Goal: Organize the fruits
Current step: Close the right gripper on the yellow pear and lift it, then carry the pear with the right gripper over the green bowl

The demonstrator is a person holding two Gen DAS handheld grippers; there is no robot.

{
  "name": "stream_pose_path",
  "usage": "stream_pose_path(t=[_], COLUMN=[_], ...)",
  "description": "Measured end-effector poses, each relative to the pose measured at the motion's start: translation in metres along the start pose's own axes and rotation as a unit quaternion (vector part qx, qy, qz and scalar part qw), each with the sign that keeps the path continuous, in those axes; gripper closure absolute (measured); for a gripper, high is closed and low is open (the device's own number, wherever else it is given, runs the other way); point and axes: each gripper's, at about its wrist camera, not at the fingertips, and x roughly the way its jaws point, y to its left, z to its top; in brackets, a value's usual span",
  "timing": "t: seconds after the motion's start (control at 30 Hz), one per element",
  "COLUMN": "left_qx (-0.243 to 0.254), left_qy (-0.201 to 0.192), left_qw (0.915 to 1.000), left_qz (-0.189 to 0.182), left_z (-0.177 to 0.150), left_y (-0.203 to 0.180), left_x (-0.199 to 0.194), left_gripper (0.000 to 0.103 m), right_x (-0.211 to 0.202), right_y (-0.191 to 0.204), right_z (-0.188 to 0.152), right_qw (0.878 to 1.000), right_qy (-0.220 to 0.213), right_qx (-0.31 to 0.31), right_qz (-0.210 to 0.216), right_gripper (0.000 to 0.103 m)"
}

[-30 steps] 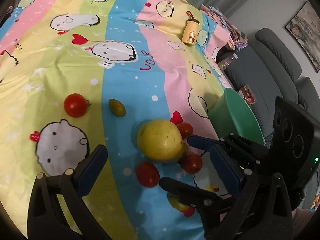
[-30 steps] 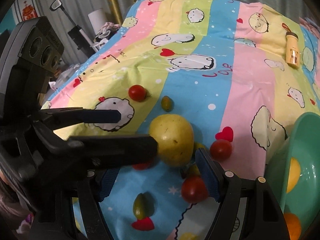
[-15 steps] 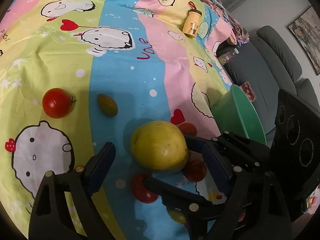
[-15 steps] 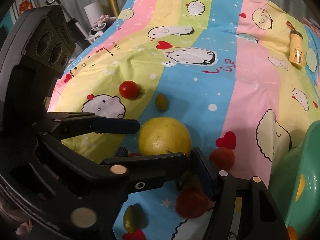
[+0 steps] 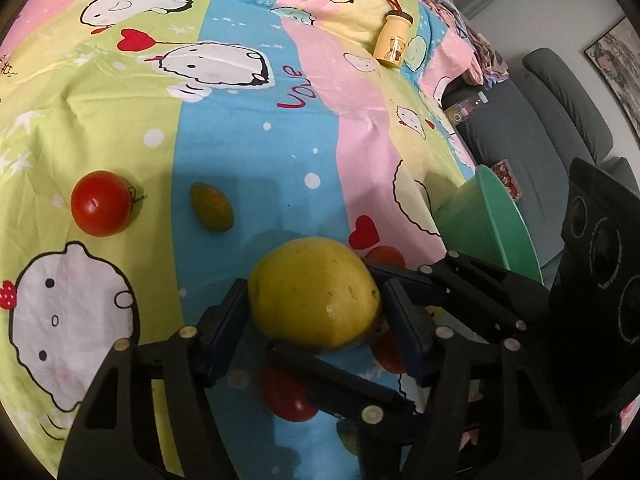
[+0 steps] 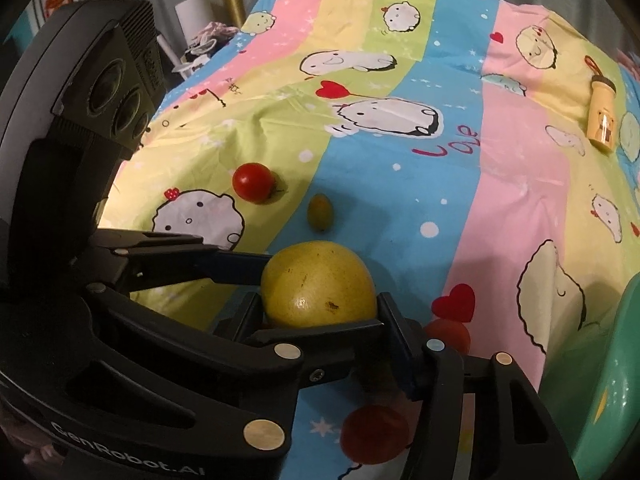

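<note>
A big yellow fruit (image 5: pixel 316 292) (image 6: pixel 318 288) lies on the striped cartoon sheet, and both grippers are around it. My left gripper (image 5: pixel 312 284) has a blue pad against each side of the fruit, and its jaws are closing. My right gripper (image 6: pixel 318 300) also holds its pads against the fruit's two sides while its jaws close. The two grippers' fingers cross under and around the fruit. A red tomato (image 5: pixel 100 203) (image 6: pixel 253 182) and a small green-yellow fruit (image 5: pixel 212 207) (image 6: pixel 320 212) lie further out. More red tomatoes (image 5: pixel 288 396) (image 6: pixel 374 434) are partly hidden beneath the fingers.
A green bowl (image 5: pixel 500 220) (image 6: pixel 600 380) stands at the sheet's right edge, holding something orange and yellow. A small yellow bottle (image 5: pixel 394 44) (image 6: pixel 602 120) lies at the far right. A grey sofa (image 5: pixel 560 120) is beyond the edge.
Both grippers have come in on the yellow fruit and narrowed their jaws. The pads that stood apart from it now sit against its sides.
</note>
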Motion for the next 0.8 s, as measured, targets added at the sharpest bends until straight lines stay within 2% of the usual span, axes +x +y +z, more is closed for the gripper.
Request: stream_pose_path(t=[0.4, 0.8], left_qx=[-0.004, 0.032], left_qy=[-0.004, -0.039], left_qw=[1.0, 0.9983], left_qz=[0.003, 0.028], left_z=[-0.005, -0.009], left_y=[-0.002, -0.031], left_x=[-0.005, -0.033], left_gripper=[0.037, 0.039], right_x=[-0.002, -0.032], right_y=[0.002, 0.011], right_z=[-0.004, -0.007], right_qw=[1.0, 0.999], right_qy=[-0.007, -0.04], right_qx=[0.007, 0.005], right_qz=[0.005, 0.015], right_gripper=[0.043, 0.043])
